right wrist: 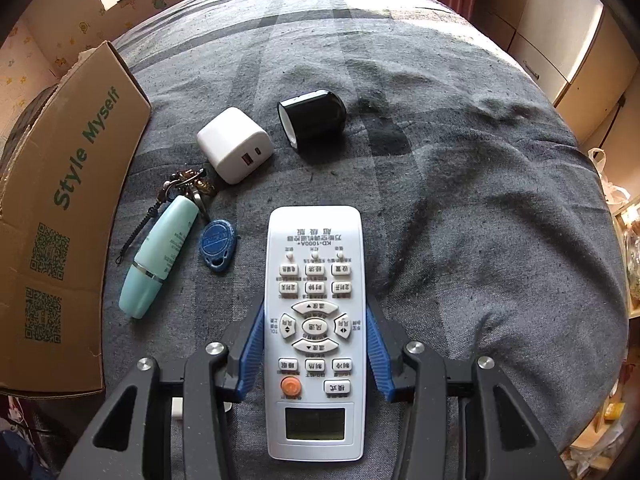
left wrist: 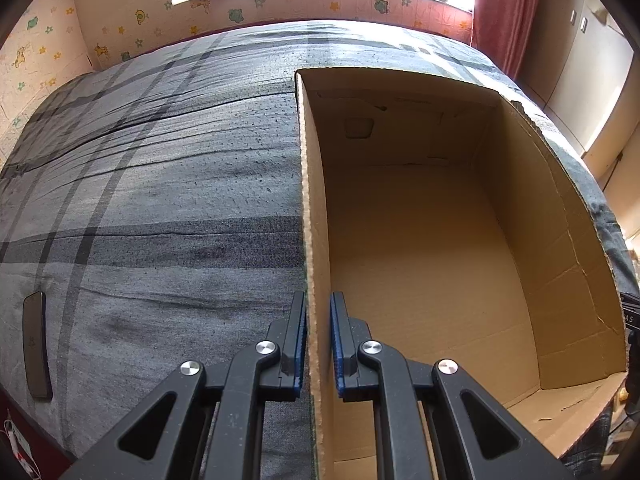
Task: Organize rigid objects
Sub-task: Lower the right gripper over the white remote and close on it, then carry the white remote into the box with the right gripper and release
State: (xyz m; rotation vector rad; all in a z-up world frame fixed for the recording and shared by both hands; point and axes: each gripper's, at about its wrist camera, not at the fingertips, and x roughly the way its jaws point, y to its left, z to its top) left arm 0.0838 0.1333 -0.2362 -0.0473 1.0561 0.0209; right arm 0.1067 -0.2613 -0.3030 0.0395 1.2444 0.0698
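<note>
Your left claw [left wrist: 318, 344] is clamped tight on the near left wall of the cardboard box [left wrist: 420, 240], 1 blue pad outside and 1 inside, and the open box stretches away ahead and to the right of it on the grey plaid bed [left wrist: 160, 184]. A dark flat object [left wrist: 36, 344] lies on the cover far out to that claw's left (too blurred to identify).

Over on your right claw [right wrist: 315, 344], the 2 blue pads sit against both long edges of the white remote control [right wrist: 315, 320], which lies face up on the bed, running straight ahead between the fingers. Ahead and left of it you have a blue key fob [right wrist: 218, 246], a mint-green tube [right wrist: 160, 256] beside a bunch of keys [right wrist: 188, 184], a white charger [right wrist: 234, 150] and, further ahead, a black cylinder [right wrist: 312, 120] tipped on its side. The box's printed wall stands far left.
</note>
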